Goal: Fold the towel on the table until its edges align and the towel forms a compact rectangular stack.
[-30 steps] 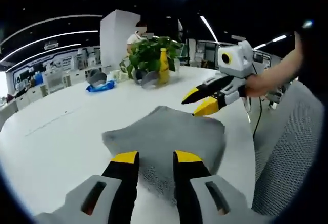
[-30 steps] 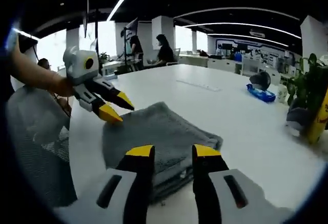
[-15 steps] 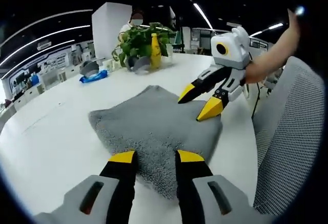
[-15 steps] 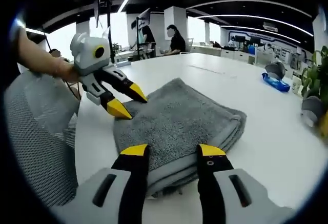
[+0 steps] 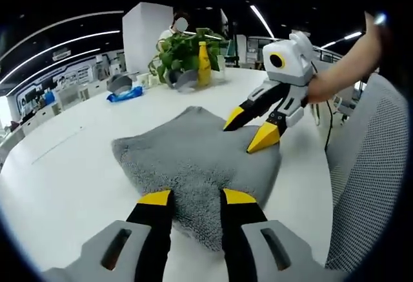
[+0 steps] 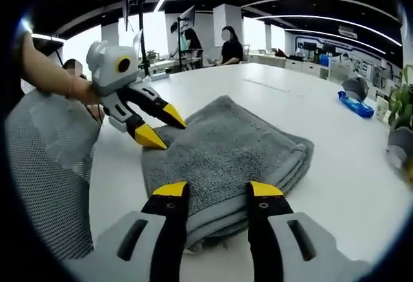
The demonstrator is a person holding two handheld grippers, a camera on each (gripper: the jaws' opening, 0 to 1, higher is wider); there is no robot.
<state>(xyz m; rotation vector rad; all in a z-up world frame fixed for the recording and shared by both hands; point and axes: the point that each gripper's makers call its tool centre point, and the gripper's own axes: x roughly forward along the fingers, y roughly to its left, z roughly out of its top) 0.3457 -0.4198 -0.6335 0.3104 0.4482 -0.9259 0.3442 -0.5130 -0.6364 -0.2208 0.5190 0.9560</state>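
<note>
A grey towel lies folded into a thick rectangular stack on the white table. My left gripper hovers open over the towel's near edge, nothing between its jaws. My right gripper is open above the opposite edge of the towel, also empty. In the left gripper view the right gripper enters from the right, its yellow tips at the towel's far side. In the right gripper view the left gripper comes in from the left, with its lower tip at the towel's corner.
A potted plant and a yellow bottle stand at the far side, with a blue packet and a grey bowl nearby. A mesh chair is close to the table edge. People sit in the background.
Both views have dropped closer to the towel over the last second; both grippers now sit lower at its edges. The towel itself stays folded and still.
</note>
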